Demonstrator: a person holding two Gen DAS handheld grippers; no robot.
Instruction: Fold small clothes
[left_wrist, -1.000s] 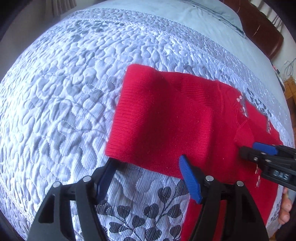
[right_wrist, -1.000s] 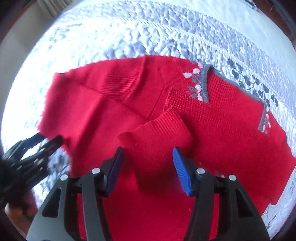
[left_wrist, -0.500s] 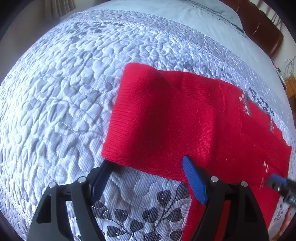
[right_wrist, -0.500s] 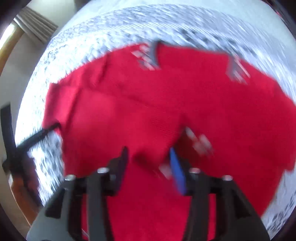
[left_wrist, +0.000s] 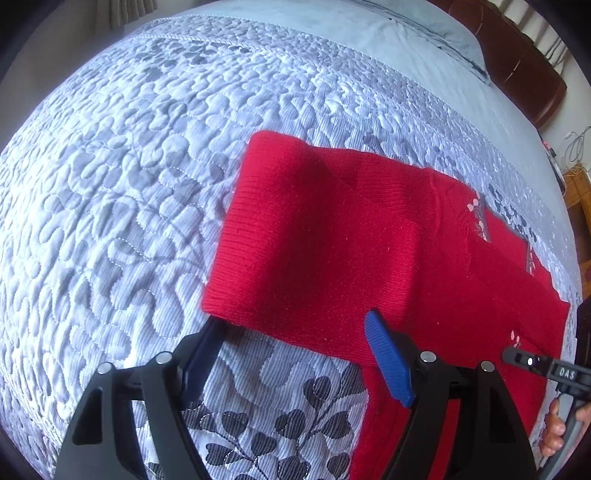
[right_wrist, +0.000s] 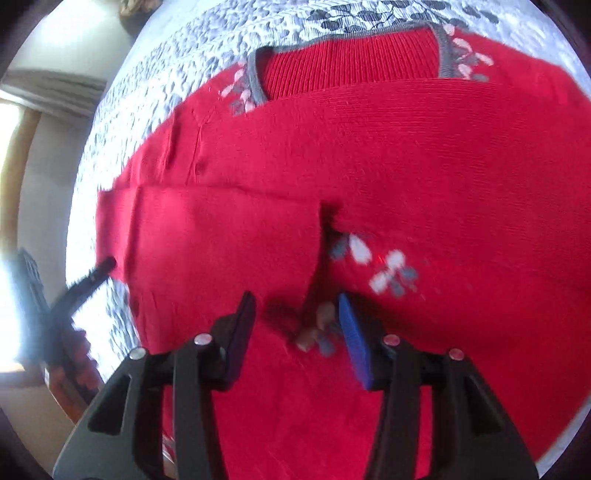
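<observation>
Change since the earlier frames: the right gripper (right_wrist: 295, 325) has been carried along the red sweater (left_wrist: 369, 240) to its near edge, away from the folded sleeve cuff formerly framed by it; its jaws have just been closing. The left gripper (left_wrist: 291, 350) has been kept in place, its jaws slightly wider than before.

Red sweater: knitted, laid flat on the quilted bedspread (left_wrist: 129, 184), with a grey-trimmed neckline (right_wrist: 255, 81) and pale flower embroidery (right_wrist: 384, 269). One sleeve (right_wrist: 221, 236) is folded across the body. In the left wrist view the ribbed hem end (left_wrist: 236, 236) is turned toward the middle of the bed, and the neckline end lies toward the bed's right side.

Left gripper: pointed steeply down over the near edge of the sweater at its hem corner. The jaws are held wide apart; the dark finger (left_wrist: 199, 354) is set over bare bedspread just beside the hem corner, the blue finger (left_wrist: 388, 358) over red fabric. No cloth is pinched.

Right gripper: pointed down at the sweater's near edge, beside the cuff of the folded sleeve and the embroidery. The jaws are narrowed but parted, with red fabric seen between them; a firm pinch cannot be confirmed, as the view is blurred. Its tip is also seen at the right edge of the left wrist view (left_wrist: 517, 356), with the person's fingers (left_wrist: 554, 432) below.

Bedspread: grey-white, with a dark leaf print (left_wrist: 240, 435) near the bed's front edge.
</observation>
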